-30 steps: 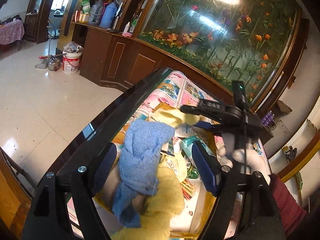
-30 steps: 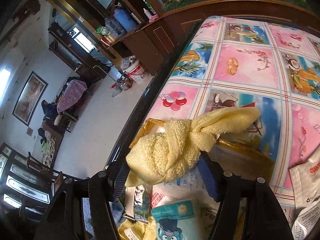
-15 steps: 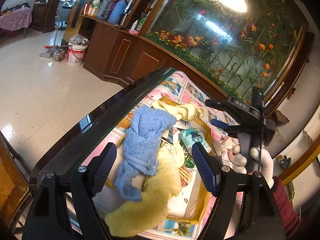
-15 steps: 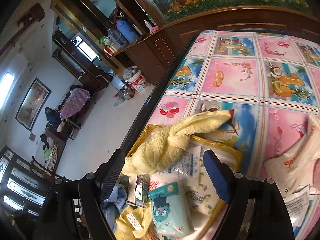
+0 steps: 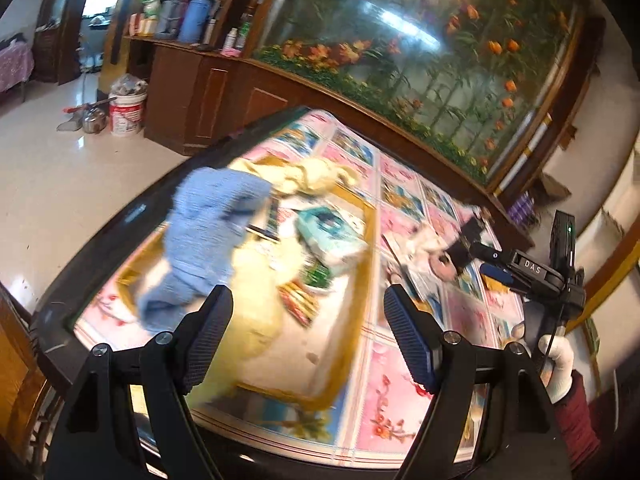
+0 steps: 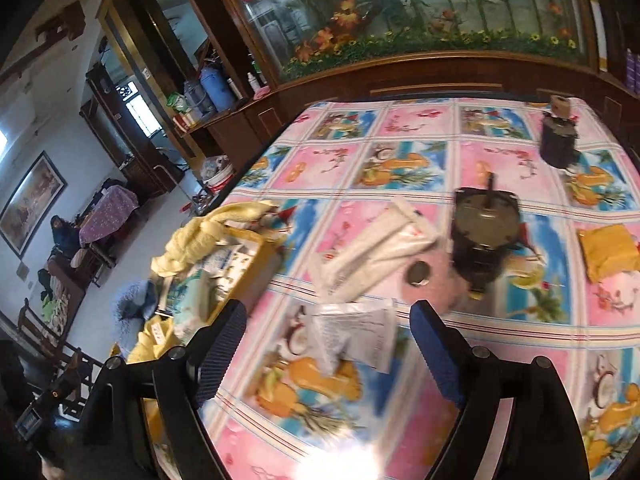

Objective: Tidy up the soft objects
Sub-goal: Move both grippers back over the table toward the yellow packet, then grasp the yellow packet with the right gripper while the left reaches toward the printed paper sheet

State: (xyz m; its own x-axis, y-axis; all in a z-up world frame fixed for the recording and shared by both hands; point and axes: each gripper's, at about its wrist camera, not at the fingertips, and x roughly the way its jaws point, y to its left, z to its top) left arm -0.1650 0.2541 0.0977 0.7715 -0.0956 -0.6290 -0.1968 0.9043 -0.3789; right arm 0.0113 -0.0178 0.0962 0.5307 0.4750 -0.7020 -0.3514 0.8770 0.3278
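Both tongs are backing off from the yellow tray point(image 5: 370, 240), which a second ago filled their views; the right tongs point(image 6: 328, 344) are no longer gripping the yellow towel point(image 6: 208, 236). That towel is now lying over the tray's far rim, at about 10 o'clock in the right view. A blue towel point(image 5: 208, 232) is sitting in the tray toward 11 o'clock in the left view, touching a second yellow cloth point(image 5: 256, 312) beside it, with a teal packet point(image 5: 332, 232) just past them. The left tongs point(image 5: 308, 340) are hanging open, holding nothing; the right tongs are likewise standing open and empty. White plastic packets point(image 6: 360, 332) are lying on the patterned tablecloth point(image 6: 420, 160) between the right fingers. A gloved hand point(image 5: 558, 364) is holding the right tongs at 3 o'clock.
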